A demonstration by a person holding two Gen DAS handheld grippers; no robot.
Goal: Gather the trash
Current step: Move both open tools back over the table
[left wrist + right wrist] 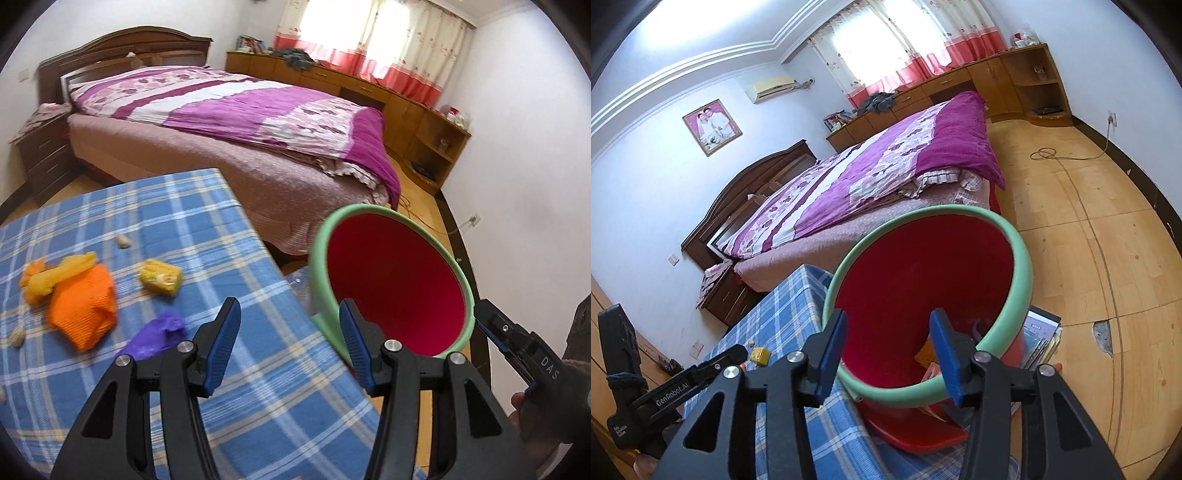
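**Trash on the cloth, bin at the table edge**

Bedroom, with a table under a blue plaid cloth in the foreground. Left gripper above the cloth near its right edge, fingers apart, nothing between them. Right gripper over the mouth of the red bin with a green rim, fingers likewise apart and empty. Bin just beside the table's edge, some wrappers visible low inside it.

Still on the cloth, left of the left gripper: an orange crumpled bag, a yellow wrapper touching its upper left, a small yellow packet just to the right, a purple scrap nearest the left finger. 2 pale shell-like bits apart from the rest, too small to identify.

Behind: a bed with a purple quilt, wooden cabinets under a curtained window.
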